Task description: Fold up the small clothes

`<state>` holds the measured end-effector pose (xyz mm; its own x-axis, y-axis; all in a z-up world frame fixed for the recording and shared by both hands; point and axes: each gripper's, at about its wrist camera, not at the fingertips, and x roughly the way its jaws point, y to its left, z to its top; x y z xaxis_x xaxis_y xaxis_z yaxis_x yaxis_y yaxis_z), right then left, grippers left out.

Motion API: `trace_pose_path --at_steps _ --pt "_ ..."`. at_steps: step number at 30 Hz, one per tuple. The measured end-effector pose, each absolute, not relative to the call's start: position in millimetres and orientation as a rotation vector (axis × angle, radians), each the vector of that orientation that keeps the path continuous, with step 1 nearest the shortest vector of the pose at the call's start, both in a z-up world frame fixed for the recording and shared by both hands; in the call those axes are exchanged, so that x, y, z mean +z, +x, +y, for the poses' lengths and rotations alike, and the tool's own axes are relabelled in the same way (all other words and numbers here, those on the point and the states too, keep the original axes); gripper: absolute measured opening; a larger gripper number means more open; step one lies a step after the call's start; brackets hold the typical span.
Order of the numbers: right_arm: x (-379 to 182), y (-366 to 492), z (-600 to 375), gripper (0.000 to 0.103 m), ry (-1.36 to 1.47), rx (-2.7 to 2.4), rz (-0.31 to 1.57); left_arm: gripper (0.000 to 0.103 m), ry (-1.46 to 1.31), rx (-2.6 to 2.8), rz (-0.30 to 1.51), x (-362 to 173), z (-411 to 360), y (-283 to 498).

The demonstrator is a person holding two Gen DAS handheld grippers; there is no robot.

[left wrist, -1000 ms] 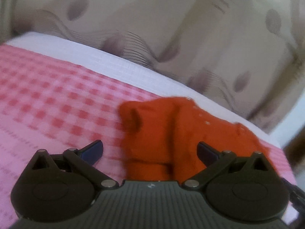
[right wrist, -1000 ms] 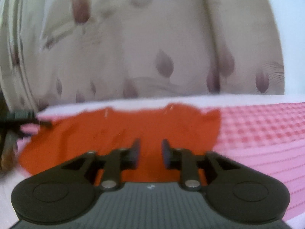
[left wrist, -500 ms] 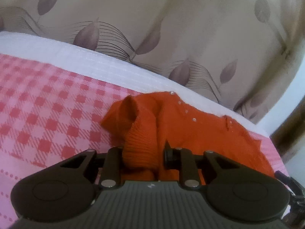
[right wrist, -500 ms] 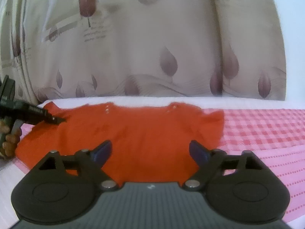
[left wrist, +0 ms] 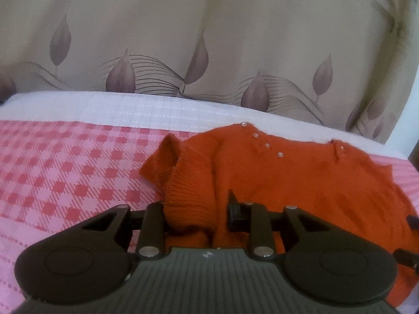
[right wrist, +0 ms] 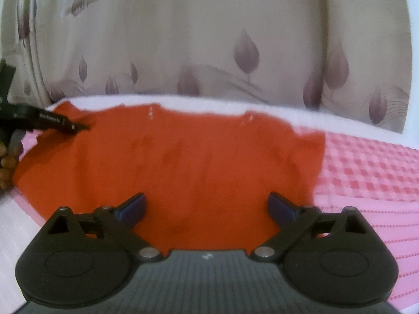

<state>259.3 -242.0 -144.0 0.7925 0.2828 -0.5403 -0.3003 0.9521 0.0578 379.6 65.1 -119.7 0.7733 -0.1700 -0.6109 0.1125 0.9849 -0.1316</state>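
An orange knit sweater (left wrist: 288, 172) with small pearl buttons lies spread on the pink checked bedspread (left wrist: 65, 170). Its ribbed sleeve cuff (left wrist: 188, 196) is bunched up between the fingers of my left gripper (left wrist: 196, 204), which press on it while the jaws ease slightly apart. In the right wrist view the sweater (right wrist: 196, 151) lies flat under my right gripper (right wrist: 207, 204). That gripper's jaws are opening wide, and its blue pads hold nothing. The left gripper's tip (right wrist: 78, 127) and the hand holding it (right wrist: 6, 162) show at the sweater's left side.
A white quilted strip (left wrist: 131, 107) runs along the far edge of the bed. Behind it hangs a beige curtain with leaf prints (left wrist: 209, 39). Bare checked bedspread (right wrist: 366, 172) stretches to the right of the sweater.
My left gripper went from wide open to closed on the sleeve cuff. My right gripper went from nearly closed over the sweater to wide open. Both views shifted a little.
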Motion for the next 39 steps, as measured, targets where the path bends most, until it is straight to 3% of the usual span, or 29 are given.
trace_pose_path --at_steps 8,27,39 --pt "-145.8 259.6 -236.6 0.103 -0.065 0.307 0.594 0.032 -0.039 -0.139 0.661 -120.7 59.8 379.4" --pt "-146.0 258.8 -234.6 0.103 -0.091 0.302 0.602 0.045 0.030 -0.100 0.639 -122.9 53.9 379.5" --pt "-145.6 258.5 -232.9 0.103 -0.100 0.298 0.603 0.046 0.069 -0.095 0.626 -124.0 51.8 378.6"
